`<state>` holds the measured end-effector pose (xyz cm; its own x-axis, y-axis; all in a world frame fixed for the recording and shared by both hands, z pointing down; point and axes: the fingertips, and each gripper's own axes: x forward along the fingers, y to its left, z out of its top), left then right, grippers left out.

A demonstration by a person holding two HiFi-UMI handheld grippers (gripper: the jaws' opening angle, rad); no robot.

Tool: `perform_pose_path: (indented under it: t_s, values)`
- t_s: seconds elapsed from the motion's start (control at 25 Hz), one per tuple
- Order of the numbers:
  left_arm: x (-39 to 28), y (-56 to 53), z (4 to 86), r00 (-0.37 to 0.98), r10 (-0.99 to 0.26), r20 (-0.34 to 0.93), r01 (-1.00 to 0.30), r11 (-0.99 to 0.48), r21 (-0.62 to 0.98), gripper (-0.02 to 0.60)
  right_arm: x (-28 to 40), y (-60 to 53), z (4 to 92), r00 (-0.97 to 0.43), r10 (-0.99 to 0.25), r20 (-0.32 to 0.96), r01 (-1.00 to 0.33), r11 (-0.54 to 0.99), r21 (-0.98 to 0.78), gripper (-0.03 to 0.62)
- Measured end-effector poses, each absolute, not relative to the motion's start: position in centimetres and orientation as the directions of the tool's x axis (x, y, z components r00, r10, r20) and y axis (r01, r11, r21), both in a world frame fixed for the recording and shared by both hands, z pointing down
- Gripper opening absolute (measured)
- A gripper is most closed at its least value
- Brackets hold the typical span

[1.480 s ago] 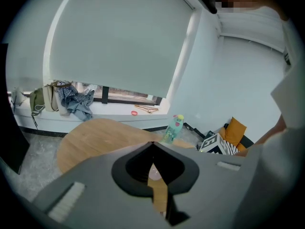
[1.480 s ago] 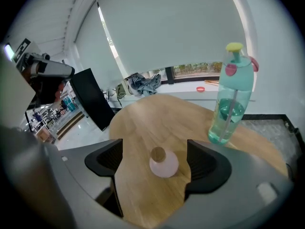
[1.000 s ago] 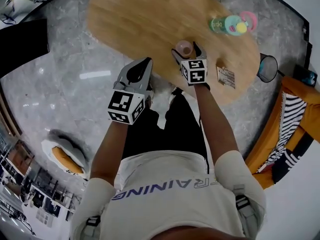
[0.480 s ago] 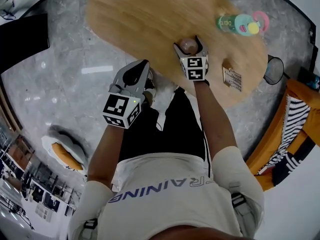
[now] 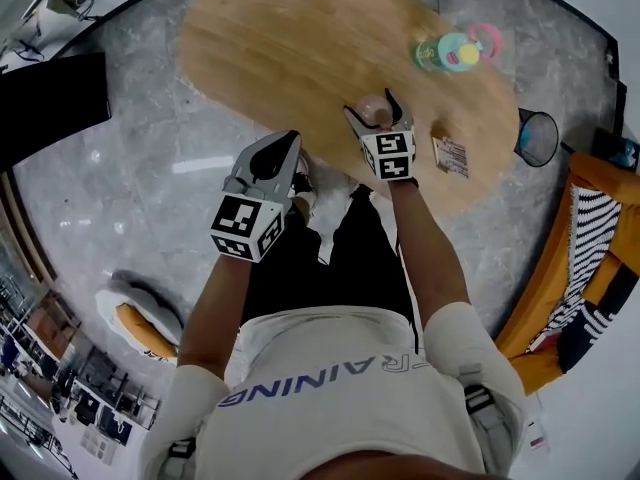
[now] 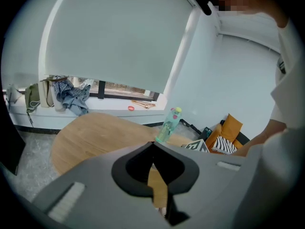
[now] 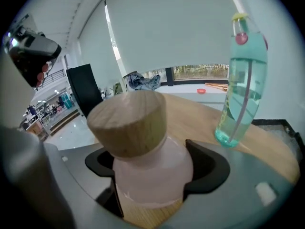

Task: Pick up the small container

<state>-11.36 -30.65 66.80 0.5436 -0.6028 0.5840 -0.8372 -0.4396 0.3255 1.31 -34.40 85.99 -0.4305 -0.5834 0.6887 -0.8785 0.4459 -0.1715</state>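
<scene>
The small container (image 5: pixel 372 109) is a pale pink jar with a wooden lid (image 7: pixel 127 123), near the front edge of the oval wooden table (image 5: pixel 290 38). My right gripper (image 5: pixel 372 105) is shut on it, and both dark pads (image 7: pixel 205 168) press the jar's sides (image 7: pixel 147 175). The jar leans a little between the jaws. My left gripper (image 5: pixel 288 140) hangs shut and empty over the floor, just off the table's near edge. In the left gripper view its tips (image 6: pixel 152 144) meet.
A green water bottle (image 5: pixel 447 52) with a yellow cap stands at the table's far right, beside a pink ring (image 5: pixel 490 38). A small printed box (image 5: pixel 452 155) lies right of my right gripper. An orange chair (image 5: pixel 590 248) and a round black stand (image 5: pixel 538 136) are beyond the table.
The right gripper stays around the jar throughout, with only slight shifts of view. The left gripper stays shut beside the table edge.
</scene>
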Motion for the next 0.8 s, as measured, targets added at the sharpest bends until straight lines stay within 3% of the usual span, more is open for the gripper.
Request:
perform_pose_path:
  t_s: [0.8]
  values:
    - [-7.8,-32.2,48.6,0.62,-0.681,0.389,-0.784,-0.54,0.305,0.0,5.2,-32.4,54.3,-0.49,-0.705,0.513,-0.862,0.481,-0.162,0.425]
